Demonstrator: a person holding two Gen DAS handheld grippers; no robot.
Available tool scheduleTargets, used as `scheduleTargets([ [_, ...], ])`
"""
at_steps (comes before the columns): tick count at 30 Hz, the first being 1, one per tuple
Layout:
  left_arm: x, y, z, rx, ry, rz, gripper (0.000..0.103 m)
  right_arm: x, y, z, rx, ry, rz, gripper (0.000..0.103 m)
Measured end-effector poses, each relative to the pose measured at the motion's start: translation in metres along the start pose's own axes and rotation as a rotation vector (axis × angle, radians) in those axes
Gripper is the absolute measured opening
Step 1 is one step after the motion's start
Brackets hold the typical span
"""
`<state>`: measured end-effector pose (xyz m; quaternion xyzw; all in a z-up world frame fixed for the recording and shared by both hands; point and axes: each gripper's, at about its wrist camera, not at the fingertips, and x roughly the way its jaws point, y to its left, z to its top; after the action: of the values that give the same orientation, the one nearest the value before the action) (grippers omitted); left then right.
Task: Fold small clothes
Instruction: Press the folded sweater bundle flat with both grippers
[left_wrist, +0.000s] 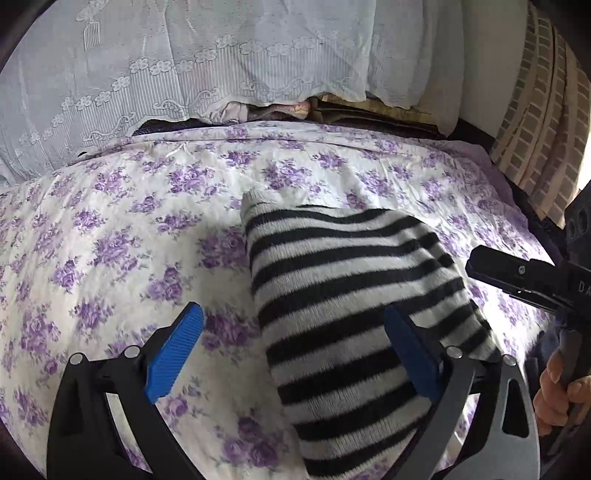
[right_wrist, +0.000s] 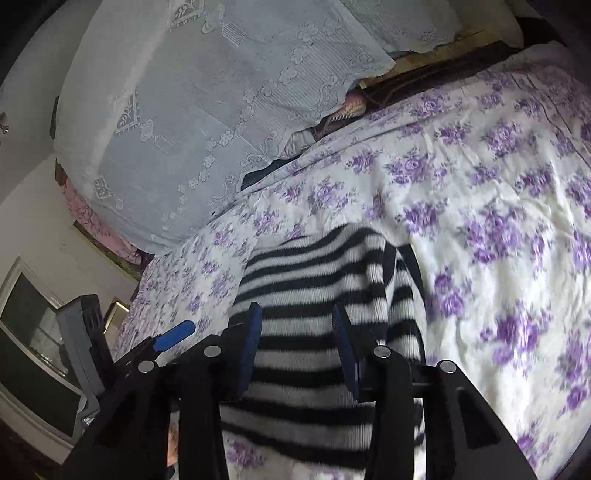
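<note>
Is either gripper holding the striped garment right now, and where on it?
Neither: the left gripper and right gripper stand open over the striped garment, pads not pressing.

Black-white striped garment (left_wrist: 343, 295), purple-floral sheet (left_wrist: 122, 229)

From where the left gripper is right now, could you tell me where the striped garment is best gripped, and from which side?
Probably the near long edge of the striped garment, coming in from its bare left side over the floral bedsheet. It lies there as a folded strip with a clean, free edge; the open left gripper already straddles it.
</note>
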<state>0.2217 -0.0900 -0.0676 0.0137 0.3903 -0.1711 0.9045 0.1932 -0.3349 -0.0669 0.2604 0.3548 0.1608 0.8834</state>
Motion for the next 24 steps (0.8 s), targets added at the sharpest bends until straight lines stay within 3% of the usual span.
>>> scheduleTargets([
  [3,0.03,-0.003,0.002,0.018,0.062,0.062,0.097,0.034,-0.01,0.008,0.007,0.037,-0.06,0.04],
  [5,0.042,-0.003,-0.007,0.033,0.046,0.072,0.099,0.056,-0.033,-0.004,0.037,0.073,-0.083,0.033],
  [7,0.044,-0.003,-0.015,0.017,0.008,0.077,0.099,0.056,-0.047,-0.013,0.036,0.031,-0.097,0.0],
  [10,0.046,0.0,-0.02,-0.009,-0.019,0.058,0.099,0.056,-0.056,-0.011,0.087,0.042,-0.065,0.0],
  [24,0.049,0.011,-0.026,-0.061,-0.059,-0.026,0.099,0.057,-0.043,-0.015,0.001,0.012,-0.135,0.0],
])
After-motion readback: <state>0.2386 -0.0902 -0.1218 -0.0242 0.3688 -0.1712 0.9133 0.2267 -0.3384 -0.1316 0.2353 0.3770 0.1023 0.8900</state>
